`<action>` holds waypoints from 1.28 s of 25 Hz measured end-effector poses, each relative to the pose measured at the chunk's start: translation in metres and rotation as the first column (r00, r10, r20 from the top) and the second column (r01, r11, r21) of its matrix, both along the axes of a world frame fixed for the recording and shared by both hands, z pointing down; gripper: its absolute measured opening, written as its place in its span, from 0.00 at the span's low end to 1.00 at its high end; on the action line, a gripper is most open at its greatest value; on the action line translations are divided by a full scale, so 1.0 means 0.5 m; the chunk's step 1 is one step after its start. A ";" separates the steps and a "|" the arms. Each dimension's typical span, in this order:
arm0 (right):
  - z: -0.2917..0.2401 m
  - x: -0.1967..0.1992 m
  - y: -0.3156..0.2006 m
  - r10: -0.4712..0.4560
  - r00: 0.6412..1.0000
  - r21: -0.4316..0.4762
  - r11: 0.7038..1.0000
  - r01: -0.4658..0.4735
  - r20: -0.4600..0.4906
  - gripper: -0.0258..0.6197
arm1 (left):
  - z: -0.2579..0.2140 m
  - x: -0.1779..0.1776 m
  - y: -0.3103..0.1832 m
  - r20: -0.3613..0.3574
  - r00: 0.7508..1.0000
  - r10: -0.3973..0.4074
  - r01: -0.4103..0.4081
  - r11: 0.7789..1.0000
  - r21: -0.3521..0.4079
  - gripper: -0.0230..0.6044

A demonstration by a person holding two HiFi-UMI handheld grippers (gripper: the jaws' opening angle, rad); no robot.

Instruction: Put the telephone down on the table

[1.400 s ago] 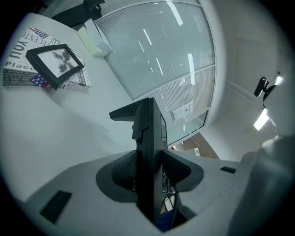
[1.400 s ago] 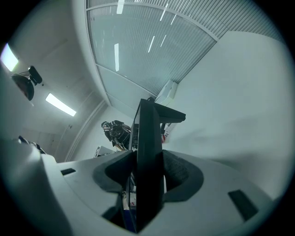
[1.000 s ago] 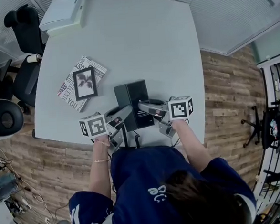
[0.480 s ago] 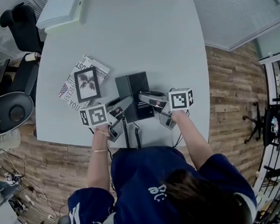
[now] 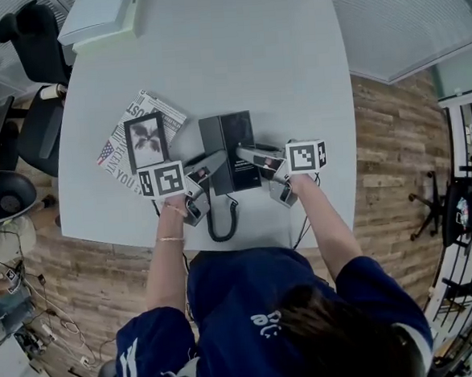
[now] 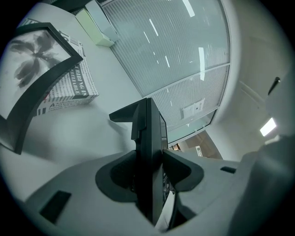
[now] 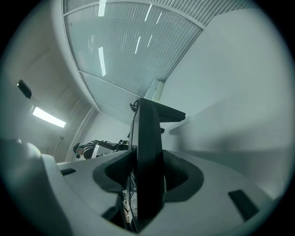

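Head view: shows the telephone over the table near its front edge, taken by the left gripper from 9 o'clock and the right gripper from 3 o'clock, with a picture frame at 10 o'clock.

Left gripper view: confirms jaws pinching the black casing, unreadable from above; cannot tell whether the base touches.

Right gripper view: repeats that pinch on the opposite side.

Likely mid-lowering; next calls for sinking it level, then spreading both jaws.
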State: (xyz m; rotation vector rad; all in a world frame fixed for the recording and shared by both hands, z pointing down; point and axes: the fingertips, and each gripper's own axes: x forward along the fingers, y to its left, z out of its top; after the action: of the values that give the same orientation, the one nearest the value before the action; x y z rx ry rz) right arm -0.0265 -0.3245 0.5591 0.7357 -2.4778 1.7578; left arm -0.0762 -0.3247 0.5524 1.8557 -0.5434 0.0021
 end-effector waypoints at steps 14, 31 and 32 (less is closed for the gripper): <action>0.045 -0.007 -0.044 0.001 1.000 0.005 1.000 -0.002 0.014 0.37 | 0.042 -0.007 -0.042 0.035 0.999 -0.003 0.003 1.000 0.011 0.31; 0.060 -0.009 -0.042 0.052 0.997 -0.030 0.998 -0.054 -0.065 0.40 | 0.056 -0.005 -0.038 0.076 0.997 0.021 -0.024 0.999 0.041 0.31; 0.062 -0.008 -0.041 0.057 0.996 -0.037 0.998 -0.059 -0.073 0.41 | 0.058 -0.005 -0.036 0.080 0.997 0.024 -0.027 0.999 0.043 0.31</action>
State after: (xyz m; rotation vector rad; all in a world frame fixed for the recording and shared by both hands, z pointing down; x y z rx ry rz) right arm -0.0306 -0.3448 0.5899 0.8604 -2.3931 1.7596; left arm -0.0785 -0.3428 0.5812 1.9112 -0.5790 0.0821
